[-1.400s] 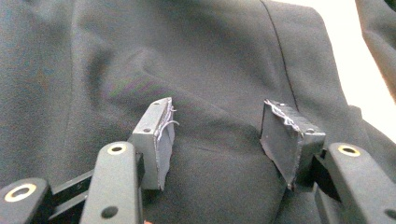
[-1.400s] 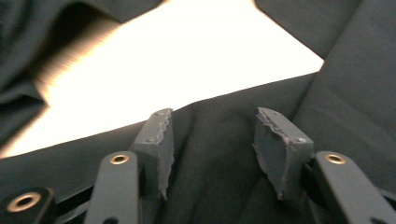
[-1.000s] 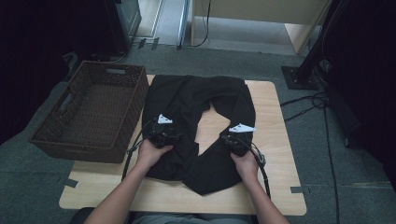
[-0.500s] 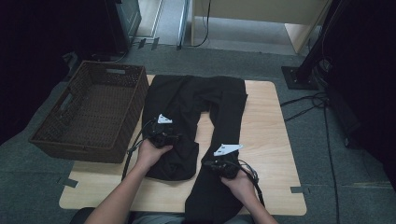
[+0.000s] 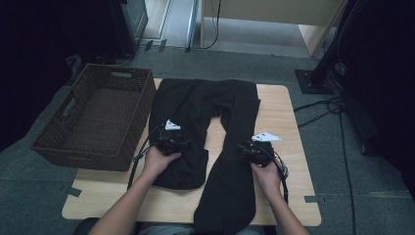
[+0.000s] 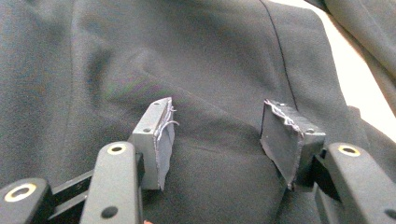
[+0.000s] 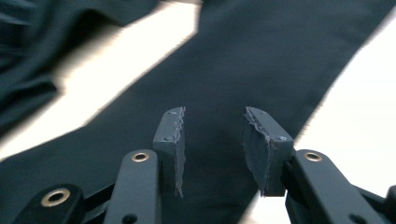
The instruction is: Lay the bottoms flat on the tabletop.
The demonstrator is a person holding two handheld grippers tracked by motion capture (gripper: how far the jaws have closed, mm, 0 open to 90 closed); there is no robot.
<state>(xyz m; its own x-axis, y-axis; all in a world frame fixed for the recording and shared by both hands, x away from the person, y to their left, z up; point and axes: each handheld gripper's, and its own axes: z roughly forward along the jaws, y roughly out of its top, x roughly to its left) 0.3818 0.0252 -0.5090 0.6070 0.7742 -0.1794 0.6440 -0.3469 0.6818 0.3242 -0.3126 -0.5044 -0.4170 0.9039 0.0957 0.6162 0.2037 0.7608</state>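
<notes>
While trousers (image 5: pixel 230 147) drape the table (image 5: pixel 288 122), wicker basket (image 5: pixel 93 120) left, cables (image 5: pixel 323 105) right.

Bare table (image 5: pixel 286 122) right of trousers (image 5: pixel 230 147) seems passable; basket (image 5: pixel 93 117) blocks left.

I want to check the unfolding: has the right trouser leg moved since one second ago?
Yes. The right trouser leg, earlier folded up near the waist, now lies straight towards the near table edge and hangs over it.
</notes>
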